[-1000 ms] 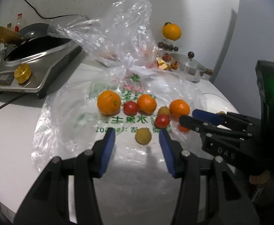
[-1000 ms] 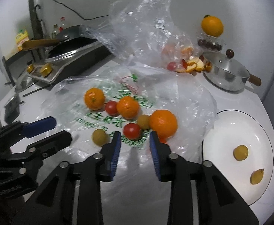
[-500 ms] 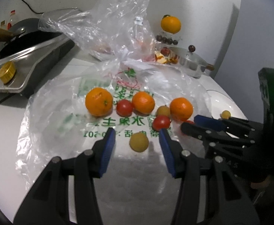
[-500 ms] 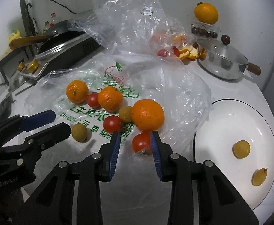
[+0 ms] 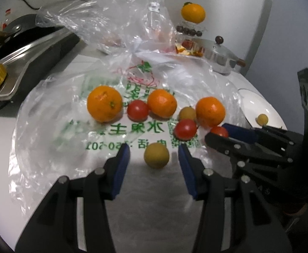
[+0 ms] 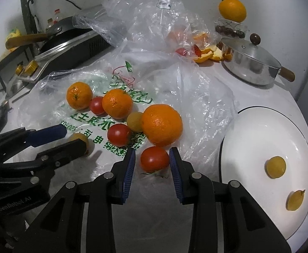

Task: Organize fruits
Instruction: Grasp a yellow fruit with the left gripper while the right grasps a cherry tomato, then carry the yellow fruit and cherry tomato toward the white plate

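Our left gripper has its blue pads apart on each side of a little yellow fruit. The jaws have just been closing a bit, and the pads do not press on the fruit yet. Our right gripper has its pads apart too, with a red tomato sitting between them and a thin gap on both sides.

Both fruits lie on the flat plastic bag, at its near edge. The other oranges and tomatoes are bunched up just behind them.

We think these fruits are small, light and round, so they will roll away if we bump them. The tomato looks soft with a smooth skin, so we should squeeze gently across its fat middle. The bag is slippery and may slide or bunch up under the pads.

The white plate is on the right, with two yellow fruits already on it and lots of bare room. The path there looks open. The big orange sits just behind the tomato, so we should lift up before we move across.
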